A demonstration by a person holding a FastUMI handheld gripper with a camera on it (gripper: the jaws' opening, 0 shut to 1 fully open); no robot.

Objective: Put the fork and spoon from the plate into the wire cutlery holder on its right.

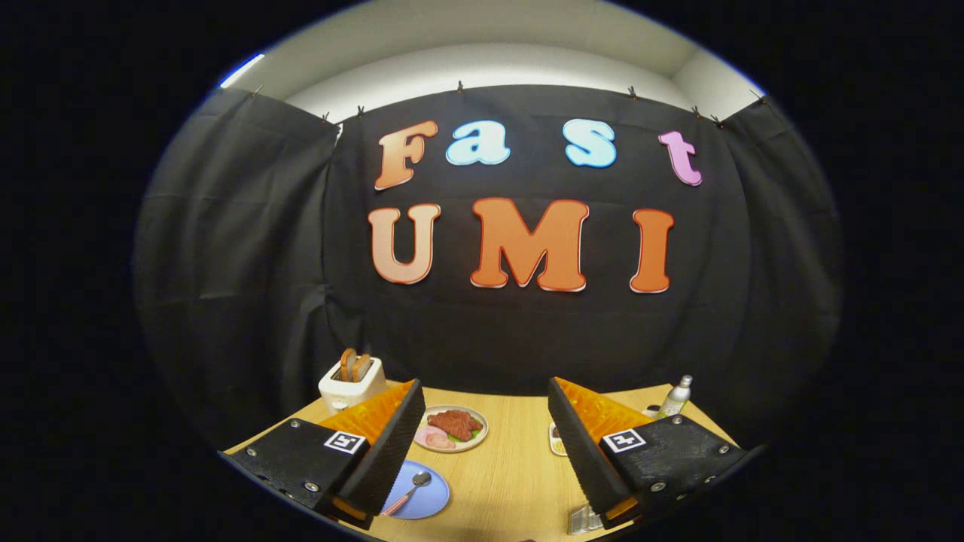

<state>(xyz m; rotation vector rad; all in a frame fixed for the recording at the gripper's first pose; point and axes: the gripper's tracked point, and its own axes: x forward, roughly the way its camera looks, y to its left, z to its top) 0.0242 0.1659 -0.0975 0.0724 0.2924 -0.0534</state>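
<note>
A silver spoon with a pink handle (410, 491) lay on a round blue plate (429, 500), partly hidden behind the left finger of the black-and-orange gripper (482, 444), whose fingers stood wide apart above the pale wooden tabletop (504, 474), holding nothing. Under the right finger, a bit of wire holder (581, 519) showed. Beyond the fingers sat a white plate of meat (452, 429), a white toaster holding bread slices (352, 382) and a small white bottle (675, 397).
</note>
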